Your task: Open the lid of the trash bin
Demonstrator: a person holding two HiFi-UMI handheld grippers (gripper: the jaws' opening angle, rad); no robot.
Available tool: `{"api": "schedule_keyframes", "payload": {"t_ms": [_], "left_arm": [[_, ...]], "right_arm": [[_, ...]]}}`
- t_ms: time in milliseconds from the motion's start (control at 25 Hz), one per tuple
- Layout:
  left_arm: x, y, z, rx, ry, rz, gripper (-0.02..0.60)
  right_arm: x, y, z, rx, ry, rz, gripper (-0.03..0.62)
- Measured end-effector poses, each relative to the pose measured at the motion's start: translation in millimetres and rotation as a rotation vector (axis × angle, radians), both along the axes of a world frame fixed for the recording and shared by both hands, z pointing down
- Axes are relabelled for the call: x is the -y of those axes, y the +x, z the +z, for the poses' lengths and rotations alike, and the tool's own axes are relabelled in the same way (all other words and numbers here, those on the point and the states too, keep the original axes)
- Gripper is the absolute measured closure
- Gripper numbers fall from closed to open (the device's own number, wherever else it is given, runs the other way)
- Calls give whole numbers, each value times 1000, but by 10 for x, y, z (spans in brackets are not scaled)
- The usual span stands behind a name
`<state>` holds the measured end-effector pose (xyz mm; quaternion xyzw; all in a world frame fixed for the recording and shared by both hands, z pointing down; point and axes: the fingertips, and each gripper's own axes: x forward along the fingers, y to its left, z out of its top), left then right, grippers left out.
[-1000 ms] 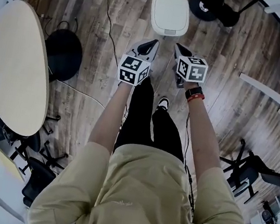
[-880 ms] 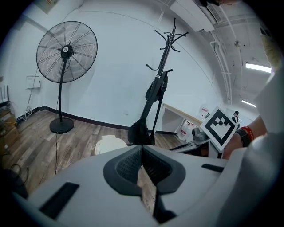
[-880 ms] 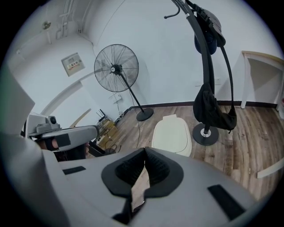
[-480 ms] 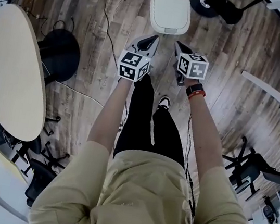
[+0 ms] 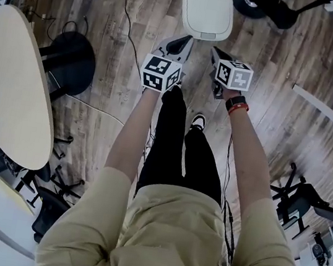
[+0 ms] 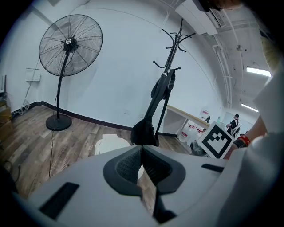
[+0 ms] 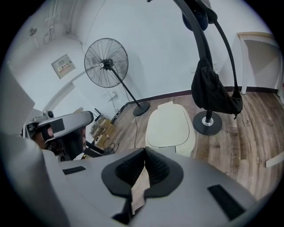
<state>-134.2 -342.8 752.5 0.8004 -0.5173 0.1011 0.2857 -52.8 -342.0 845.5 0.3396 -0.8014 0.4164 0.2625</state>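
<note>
The bin (image 5: 208,7) stands on the wood floor (image 5: 140,25) at the top centre of the head view, with its white lid (image 5: 206,11) shut flat. Both grippers are held out below it, side by side and pointing up the frame toward it, near the bin but not touching it.

The left gripper (image 5: 186,40) sits just left of centre. In its own view its fingers (image 6: 128,165) are closed tip to tip with nothing between them, and the bin shows just above and left of them. The right gripper (image 5: 214,50) sits just right of centre. Its fingers (image 7: 126,170) are likewise pressed together and empty, and the lid fills the middle of that view above them.

In the right gripper view, a fan (image 7: 106,64) stands at the upper left by the wall. A coat rack (image 7: 208,119) with a black bag (image 7: 215,93) stands just right of the bin. A pale oval bench (image 5: 13,73) fills the left edge of the head view.
</note>
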Motion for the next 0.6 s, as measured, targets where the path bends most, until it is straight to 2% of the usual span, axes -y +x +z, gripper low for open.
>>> {"api": "schedule_keyframes", "payload": {"t_ms": [280, 600], "left_arm": [[175, -8, 312, 54, -2, 69, 557], [242, -42, 661, 63, -12, 104, 557]], "right_arm": [[134, -66, 345, -15, -46, -8, 592], [257, -191, 739, -29, -56, -3, 592]]}}
